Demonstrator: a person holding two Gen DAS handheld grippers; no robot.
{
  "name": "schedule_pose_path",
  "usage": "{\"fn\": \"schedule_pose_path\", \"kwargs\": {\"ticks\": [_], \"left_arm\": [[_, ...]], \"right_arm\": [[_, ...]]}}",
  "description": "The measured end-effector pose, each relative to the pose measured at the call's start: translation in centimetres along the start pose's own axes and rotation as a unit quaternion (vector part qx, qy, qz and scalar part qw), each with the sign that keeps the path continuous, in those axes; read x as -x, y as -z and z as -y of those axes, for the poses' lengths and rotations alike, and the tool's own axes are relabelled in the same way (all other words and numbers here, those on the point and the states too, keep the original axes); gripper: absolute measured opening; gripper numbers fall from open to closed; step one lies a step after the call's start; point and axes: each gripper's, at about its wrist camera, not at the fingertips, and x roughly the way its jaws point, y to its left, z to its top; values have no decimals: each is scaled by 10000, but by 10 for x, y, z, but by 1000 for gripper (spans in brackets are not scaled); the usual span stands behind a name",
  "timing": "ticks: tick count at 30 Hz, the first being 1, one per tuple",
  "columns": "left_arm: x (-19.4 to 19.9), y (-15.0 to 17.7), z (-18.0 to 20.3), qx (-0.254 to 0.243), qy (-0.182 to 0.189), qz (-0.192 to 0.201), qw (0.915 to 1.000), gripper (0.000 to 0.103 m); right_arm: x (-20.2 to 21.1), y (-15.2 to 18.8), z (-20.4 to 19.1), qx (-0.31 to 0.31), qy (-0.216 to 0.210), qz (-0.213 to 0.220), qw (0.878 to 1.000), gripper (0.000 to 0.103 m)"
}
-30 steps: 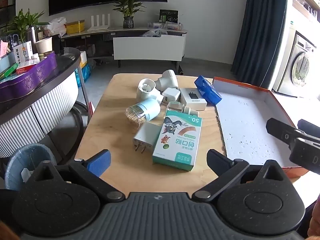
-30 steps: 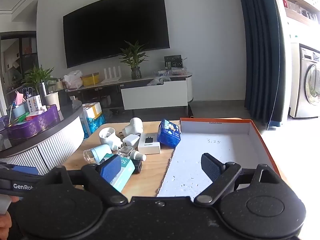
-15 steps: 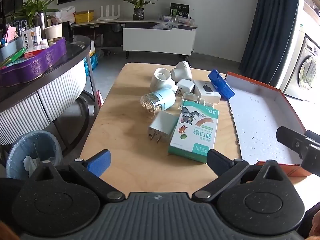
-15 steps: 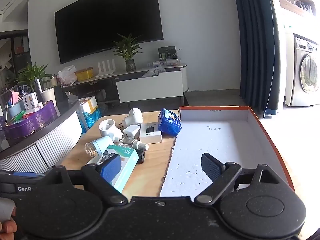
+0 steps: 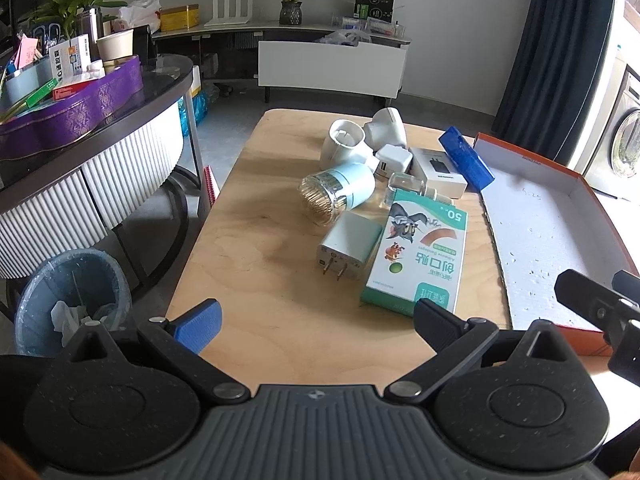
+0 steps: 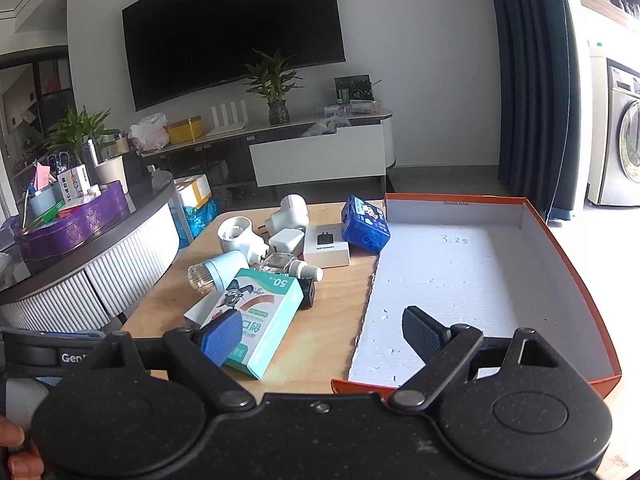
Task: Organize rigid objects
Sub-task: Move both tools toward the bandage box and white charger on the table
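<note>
A pile of small items lies mid-table: a green bandage box (image 5: 416,256) (image 6: 260,320), a white plug charger (image 5: 350,244), a pale blue swab jar (image 5: 340,192), two round white adapters (image 5: 346,146), a white charger box (image 5: 438,172), a blue box (image 5: 466,158) (image 6: 365,224) and a glass bottle (image 6: 280,262). An orange-rimmed tray (image 5: 540,232) (image 6: 536,224) with a white floor sits at the right with nothing in it. My left gripper (image 5: 316,320) hovers open over the table's near edge. My right gripper (image 6: 324,334) is open above the tray's near left corner.
The wooden table (image 5: 260,216) has bare surface left of the pile. A bin (image 5: 72,296) stands on the floor at the left, beside a curved counter (image 5: 100,128) carrying a purple tin. A TV cabinet (image 6: 320,156) and a washing machine (image 6: 624,152) stand beyond.
Both grippers stayed open. The left wrist view swung left, so the pile now sits further right in it. The right wrist view drew closer to the table and tray.
</note>
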Motion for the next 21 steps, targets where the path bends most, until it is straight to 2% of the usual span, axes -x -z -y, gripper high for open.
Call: {"fn": "schedule_pose_path", "kwargs": {"ticks": [21], "left_arm": [[-13, -4, -17, 90, -15, -35, 10000, 103]], "right_arm": [[-24, 3, -23, 46, -64, -302, 9995, 102]]}}
